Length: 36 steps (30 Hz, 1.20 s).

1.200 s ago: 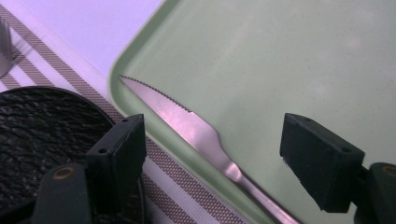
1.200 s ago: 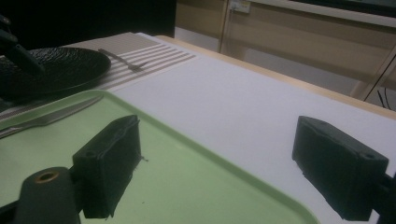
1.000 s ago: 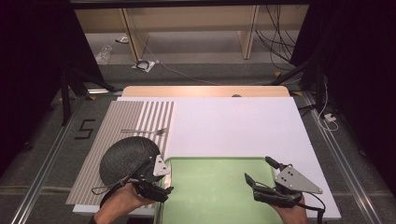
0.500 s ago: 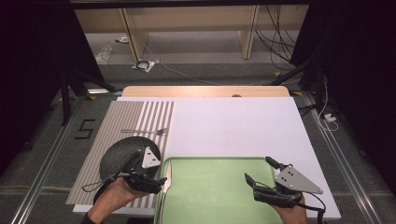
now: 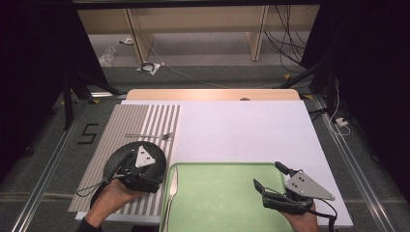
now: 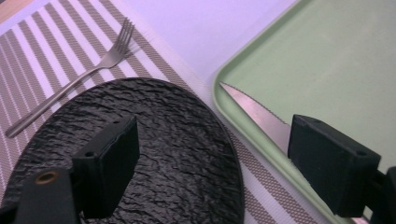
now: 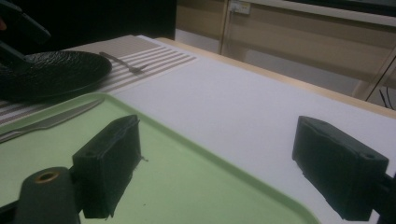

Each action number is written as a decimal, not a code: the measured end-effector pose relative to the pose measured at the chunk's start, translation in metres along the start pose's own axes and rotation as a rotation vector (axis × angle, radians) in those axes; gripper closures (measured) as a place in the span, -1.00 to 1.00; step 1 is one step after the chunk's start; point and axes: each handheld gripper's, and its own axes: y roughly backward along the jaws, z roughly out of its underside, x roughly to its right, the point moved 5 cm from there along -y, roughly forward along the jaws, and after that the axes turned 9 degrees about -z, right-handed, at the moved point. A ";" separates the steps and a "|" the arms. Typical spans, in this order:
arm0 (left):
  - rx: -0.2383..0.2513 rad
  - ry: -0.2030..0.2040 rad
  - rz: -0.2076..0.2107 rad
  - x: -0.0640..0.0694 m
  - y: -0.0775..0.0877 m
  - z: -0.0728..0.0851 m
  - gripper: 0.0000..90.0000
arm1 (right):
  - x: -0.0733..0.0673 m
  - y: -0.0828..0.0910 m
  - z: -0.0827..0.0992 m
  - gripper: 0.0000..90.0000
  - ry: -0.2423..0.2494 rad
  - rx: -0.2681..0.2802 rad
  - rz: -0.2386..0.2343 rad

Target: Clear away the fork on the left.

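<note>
**Knife lying in tray, both grippers wide and empty**

Nearby, the knife (image 5: 172, 186) lay flat along the left inner edge of the green tray (image 5: 227, 212), tip pointing away from the person. In the left gripper view the blade (image 6: 259, 116) ran just beside the tray wall, partly behind one jaw. The left gripper (image 5: 138, 176) hovered over the black textured plate (image 5: 121, 159), just left of the tray; its jaws had just been opening and stood wide apart, nothing between them. The plate sat on the striped placemat (image 5: 145, 121), with a fork (image 5: 150, 137) just beyond it. The right gripper (image 5: 270, 186) was over the tray's right part, jaws spread wide, clamping nothing. Tray and mat rested on a white sheet (image 5: 241, 130) covering the table.
</note>
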 end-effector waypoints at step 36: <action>0.000 0.067 -0.067 -0.070 -0.024 -0.012 -0.63 | 0.001 0.002 0.000 -0.65 -0.028 0.026 -0.014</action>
